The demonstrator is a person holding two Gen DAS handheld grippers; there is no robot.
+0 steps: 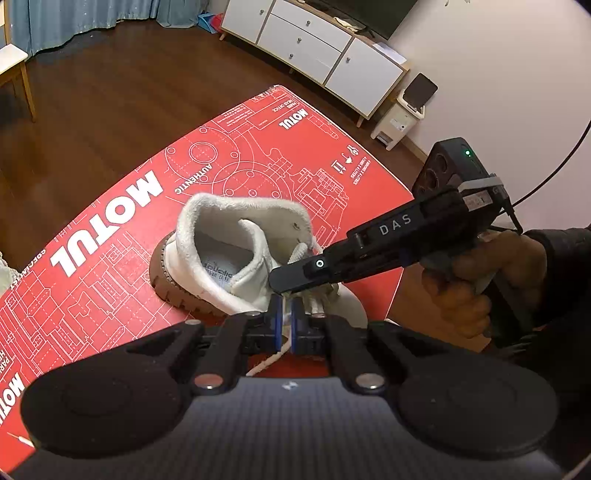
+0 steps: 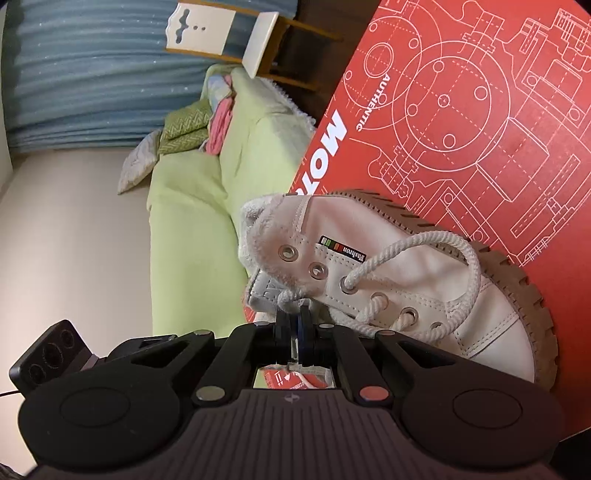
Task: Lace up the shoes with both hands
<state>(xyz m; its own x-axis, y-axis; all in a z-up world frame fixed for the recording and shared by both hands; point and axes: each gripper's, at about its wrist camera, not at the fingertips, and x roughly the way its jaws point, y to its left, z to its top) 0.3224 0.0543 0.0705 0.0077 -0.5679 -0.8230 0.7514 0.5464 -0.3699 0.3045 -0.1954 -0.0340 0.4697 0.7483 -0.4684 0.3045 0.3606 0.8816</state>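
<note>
A white high-top shoe (image 1: 225, 254) with a brown lugged sole and fleece lining stands on a red printed board (image 1: 122, 221). My left gripper (image 1: 284, 314) is shut on a white lace strand (image 1: 267, 363) at the shoe's near side. The right gripper (image 1: 280, 280) reaches in from the right over the laces, held by a hand. In the right wrist view the shoe (image 2: 424, 280) lies sideways, a lace loop (image 2: 450, 240) comes out of the third eyelet, and my right gripper (image 2: 294, 321) is shut on a lace end near the tongue.
The red board (image 2: 480, 110) lies above a dark wood floor (image 1: 92, 110). A white drawer cabinet (image 1: 314, 48) and a small white bin (image 1: 399, 118) stand at the far wall. A green sofa (image 2: 192, 177) with cushions and a white chair (image 2: 229, 33) are beside the board.
</note>
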